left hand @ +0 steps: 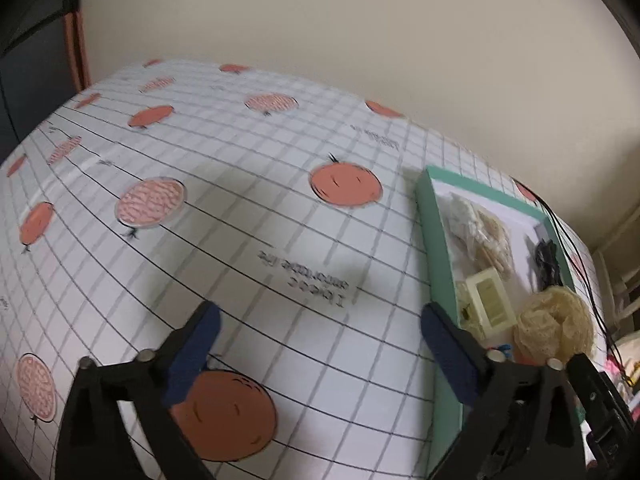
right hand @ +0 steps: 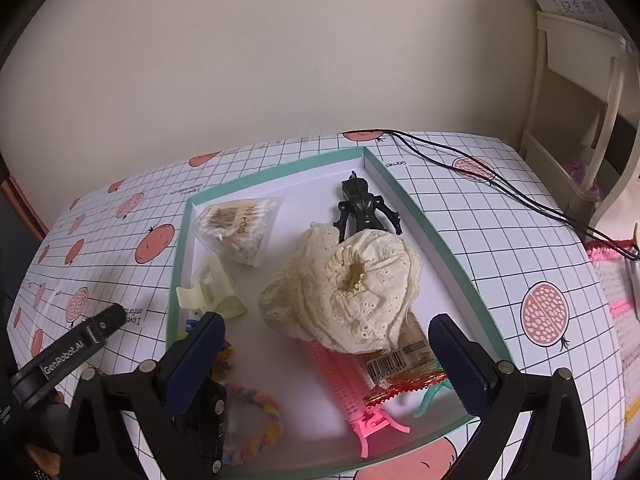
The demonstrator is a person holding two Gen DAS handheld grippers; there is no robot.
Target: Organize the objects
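We read "GenRobot.AI" in white on the black body of the left gripper (right hand: pixel 86 342) where it enters the right wrist view, and "I love" with a blurred second line printed on the gridded tablecloth (left hand: pixel 280 208) among its orange fruit and pomegranate drawings. Inside the teal-rimmed tray (right hand: pixel 280 168) a bag of cotton swabs (right hand: pixel 236 228) carries a tan label whose letters we cannot make out, and a brown packet (right hand: pixel 416 354) shows a barcode with digits too small to read. A cream lace scrunchie (right hand: pixel 352 288) lies in the middle of the tray, covering most of that packet, the upper end of a pink hair roller (right hand: pixel 352 392) and part of a black claw clip (right hand: pixel 360 204). A pale yellow claw clip (right hand: pixel 212 292) sits near the tray's left wall, and a rainbow braided band (right hand: pixel 256 420) is partly hidden behind the right gripper (right hand: pixel 328 356), whose fingers stand spread wide and empty above the tray. The left gripper (left hand: pixel 320 336) in its own view is likewise parted, holding nothing, over bare cloth just left of the tray. Two thin black cords (right hand: pixel 480 184) trail off the table's right edge.
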